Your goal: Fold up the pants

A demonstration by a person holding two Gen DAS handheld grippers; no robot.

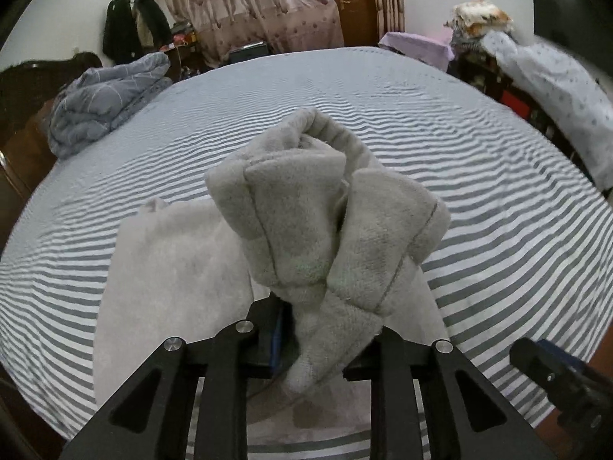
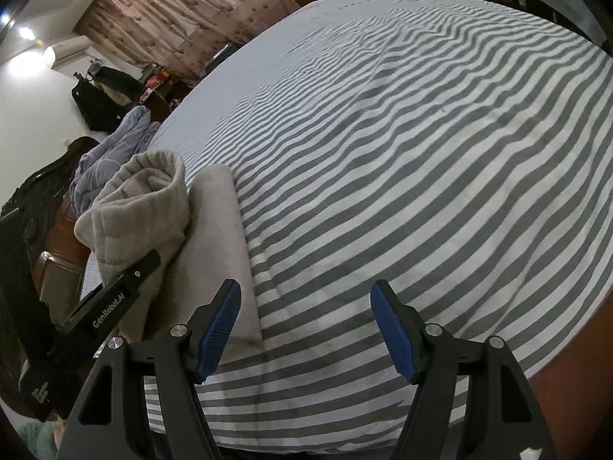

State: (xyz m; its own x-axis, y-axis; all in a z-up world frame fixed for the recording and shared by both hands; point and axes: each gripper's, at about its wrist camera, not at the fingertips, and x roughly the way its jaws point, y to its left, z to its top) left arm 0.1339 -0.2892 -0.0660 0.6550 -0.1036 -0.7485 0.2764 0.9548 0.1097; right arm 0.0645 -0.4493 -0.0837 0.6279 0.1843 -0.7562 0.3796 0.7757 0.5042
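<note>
The pants (image 1: 306,222) are light grey fleece, lying on a grey-and-white striped bed (image 1: 479,176). My left gripper (image 1: 318,329) is shut on a bunched part of the pants and holds it lifted above the flat part (image 1: 172,268). In the right wrist view the lifted bunch (image 2: 141,207) hangs at the left with the left gripper (image 2: 126,283) under it, and the flat part (image 2: 222,237) lies beside it. My right gripper (image 2: 306,329) is open and empty over bare sheet, to the right of the pants. It also shows at the left wrist view's right edge (image 1: 555,375).
A crumpled blue-grey duvet (image 1: 103,103) lies at the bed's far left corner. A dark wooden headboard (image 2: 34,199) runs along the left. Covered furniture (image 1: 551,88) stands to the right of the bed. Curtains (image 1: 245,4) and a door (image 1: 352,0) are behind.
</note>
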